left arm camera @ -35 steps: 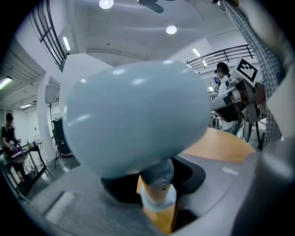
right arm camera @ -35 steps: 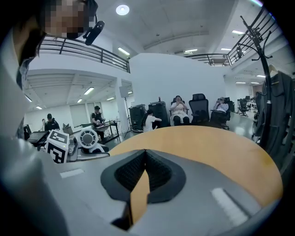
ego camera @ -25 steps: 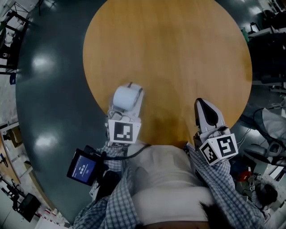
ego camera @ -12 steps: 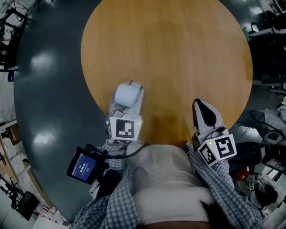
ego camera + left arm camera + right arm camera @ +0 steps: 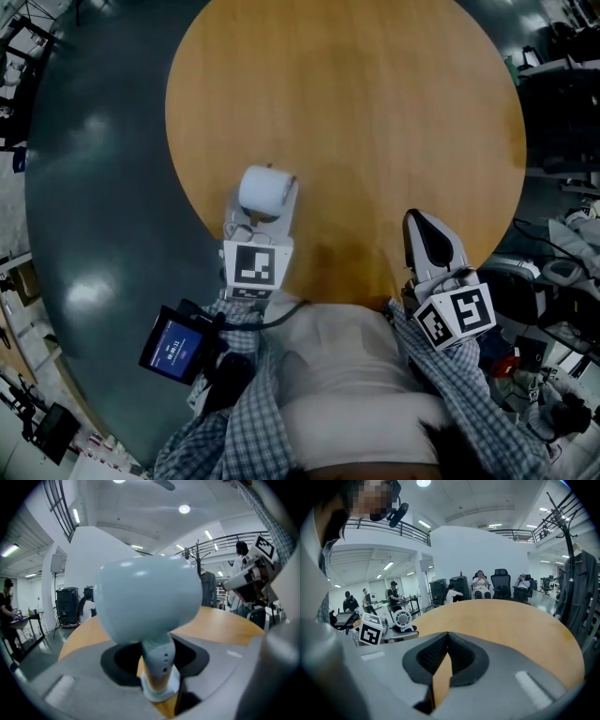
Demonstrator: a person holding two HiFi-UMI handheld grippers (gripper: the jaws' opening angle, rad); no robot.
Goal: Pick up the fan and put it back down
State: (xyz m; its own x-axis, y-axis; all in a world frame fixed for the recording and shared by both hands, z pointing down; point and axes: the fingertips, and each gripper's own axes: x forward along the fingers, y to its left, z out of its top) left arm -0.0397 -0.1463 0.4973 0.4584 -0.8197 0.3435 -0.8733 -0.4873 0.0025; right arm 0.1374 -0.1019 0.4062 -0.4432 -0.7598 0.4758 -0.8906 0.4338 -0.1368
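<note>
The fan (image 5: pixel 147 602) is standing on the worktop (image 5: pixel 375 112) between the left tool's (image 5: pixel 159 665) opening jaws. The right tool (image 5: pixel 446 644) is sitting closed and empty.

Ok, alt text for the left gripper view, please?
A small pale fan, its rounded head filling the middle, stands on a wooden table with its stem between the left gripper's opening jaws, which seem clear of it. A bright hall lies behind.

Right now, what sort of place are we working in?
Probably an open-plan office or lab hall: people seated in office chairs, a coat on a stand, and a mezzanine railing overhead.
</note>
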